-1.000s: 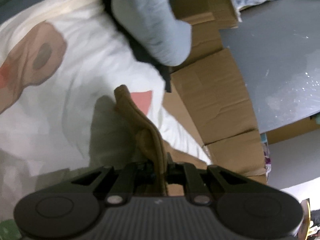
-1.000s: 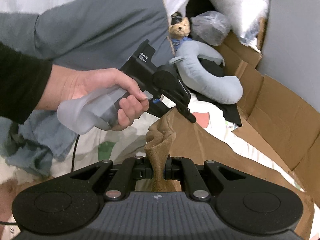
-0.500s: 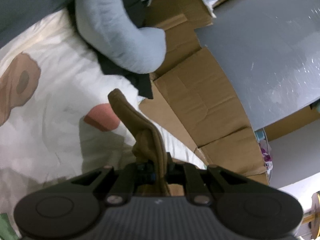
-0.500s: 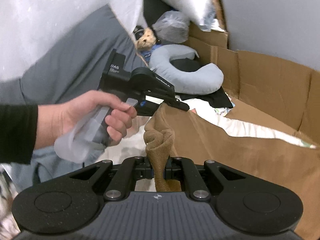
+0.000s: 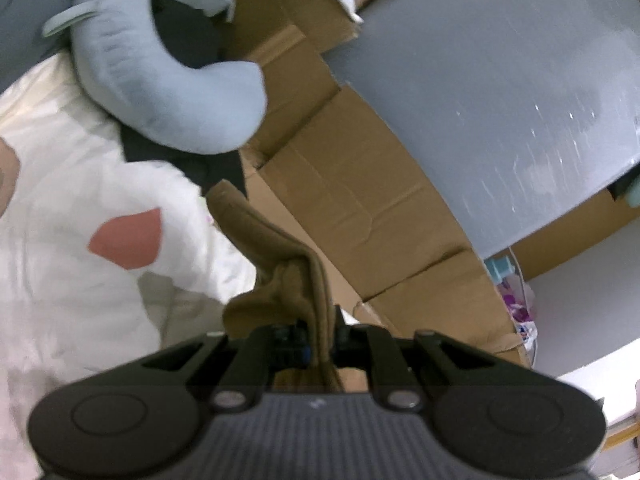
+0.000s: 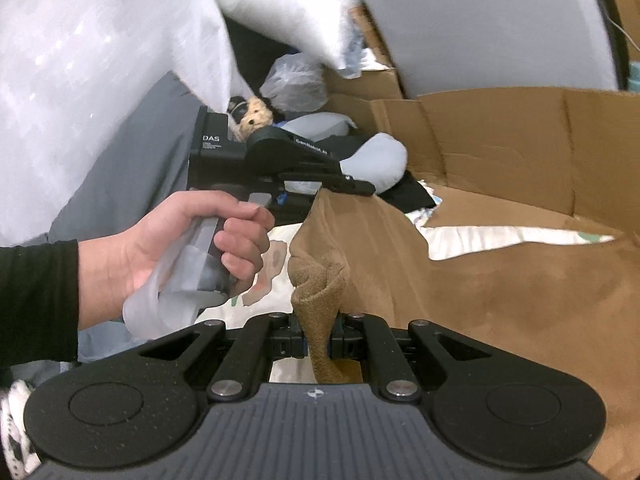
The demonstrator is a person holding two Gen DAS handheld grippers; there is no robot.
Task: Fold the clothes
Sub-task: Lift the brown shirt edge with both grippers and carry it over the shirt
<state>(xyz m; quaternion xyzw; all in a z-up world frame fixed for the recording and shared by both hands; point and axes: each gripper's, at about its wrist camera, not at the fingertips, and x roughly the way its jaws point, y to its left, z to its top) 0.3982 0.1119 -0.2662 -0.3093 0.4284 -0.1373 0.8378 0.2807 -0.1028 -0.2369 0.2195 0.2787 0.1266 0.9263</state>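
A brown garment (image 6: 500, 280) hangs stretched between my two grippers above a white printed bedsheet (image 5: 72, 184). My right gripper (image 6: 318, 338) is shut on a bunched corner of it at the bottom of the right wrist view. My left gripper (image 6: 352, 187), held by a hand (image 6: 168, 248) in a black sleeve, is shut on the other corner further back. In the left wrist view that gripper (image 5: 320, 330) pinches a fold of the brown garment (image 5: 276, 256), whose edge runs forward over the sheet.
A light blue neck pillow (image 5: 160, 76) lies on dark cloth at the sheet's far edge. Flattened cardboard (image 5: 360, 184) lines a grey wall (image 5: 500, 80) on the right. A small teddy bear (image 6: 252, 116), a plastic bag (image 6: 296, 84) and white pillows (image 6: 288, 4) sit behind.
Both grippers have lifted and carried the brown garment across, spreading it wider between them. The right gripper has rolled, so its view is now level. The neck pillow has slid left in the left wrist view.
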